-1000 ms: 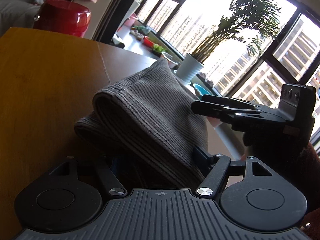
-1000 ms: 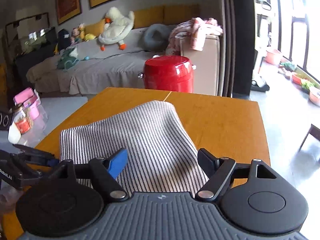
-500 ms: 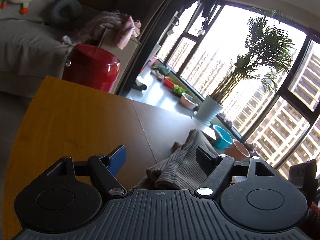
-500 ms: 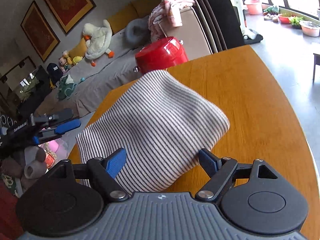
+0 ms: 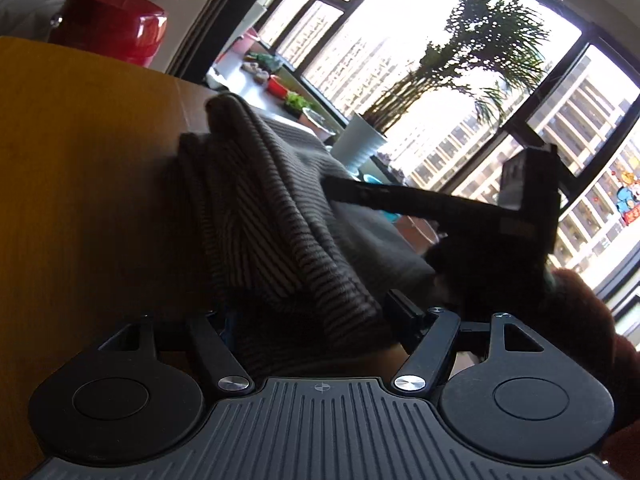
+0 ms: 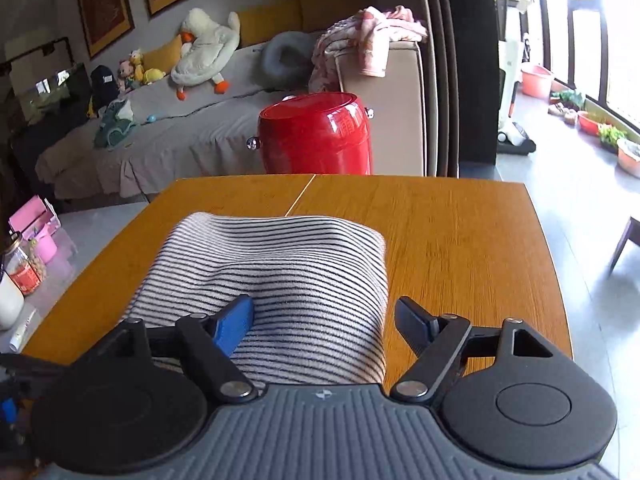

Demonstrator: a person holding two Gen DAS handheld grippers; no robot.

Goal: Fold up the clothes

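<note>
A folded white cloth with dark stripes (image 6: pixel 288 272) lies on the wooden table (image 6: pixel 460 232). My right gripper (image 6: pixel 324 316) is open around its near end. The blue left pad (image 6: pixel 234 320) rests on the cloth and the right finger (image 6: pixel 412 316) stands clear of its edge. In the left wrist view the same cloth (image 5: pixel 264 208) bulges up between the jaws of my left gripper (image 5: pixel 312 312), which are closing. Its left finger is hidden under the fabric; the right finger (image 5: pixel 402 306) sits just off the cloth's edge. The right gripper (image 5: pixel 332 190) reaches the cloth from the right.
A red drum-shaped stool (image 6: pixel 316 136) stands beyond the table's far edge, in front of a sofa (image 6: pixel 160 136) with plush toys. A potted palm (image 5: pixel 360 140) and bowls line the window side. A jar (image 6: pixel 22 268) and a pink box (image 6: pixel 36 224) sit low on the left.
Half a second ago the left gripper was drawn back and off the cloth; now it is pushed into the cloth again. The right gripper swung round and now faces the cloth squarely.
</note>
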